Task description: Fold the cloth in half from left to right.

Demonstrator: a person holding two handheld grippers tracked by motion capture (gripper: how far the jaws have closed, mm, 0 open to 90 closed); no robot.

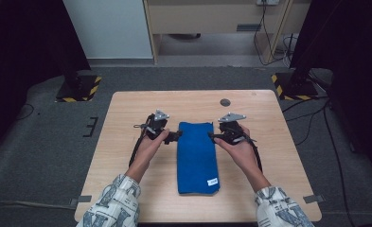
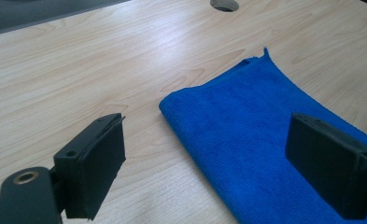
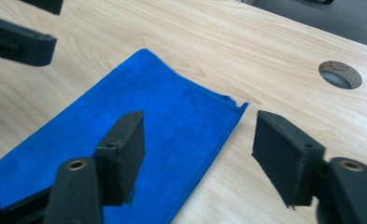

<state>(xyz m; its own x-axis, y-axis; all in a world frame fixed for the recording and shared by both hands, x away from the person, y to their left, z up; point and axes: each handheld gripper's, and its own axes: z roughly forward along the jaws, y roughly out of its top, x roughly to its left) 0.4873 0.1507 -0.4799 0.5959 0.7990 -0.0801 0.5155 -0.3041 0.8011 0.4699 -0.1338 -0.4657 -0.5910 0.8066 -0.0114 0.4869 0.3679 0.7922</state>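
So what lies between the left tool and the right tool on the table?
The far end of the folded blue towel lies between the left tool and the right tool in the high view; each tool's jaws stand open at a far corner of it.

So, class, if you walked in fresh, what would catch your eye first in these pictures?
The folded blue cloth, lying lengthwise in the middle of the pale wooden table. Next, the left gripper and right gripper at either side of its far end, jaws open and straddling the cloth's edges without pinching it.
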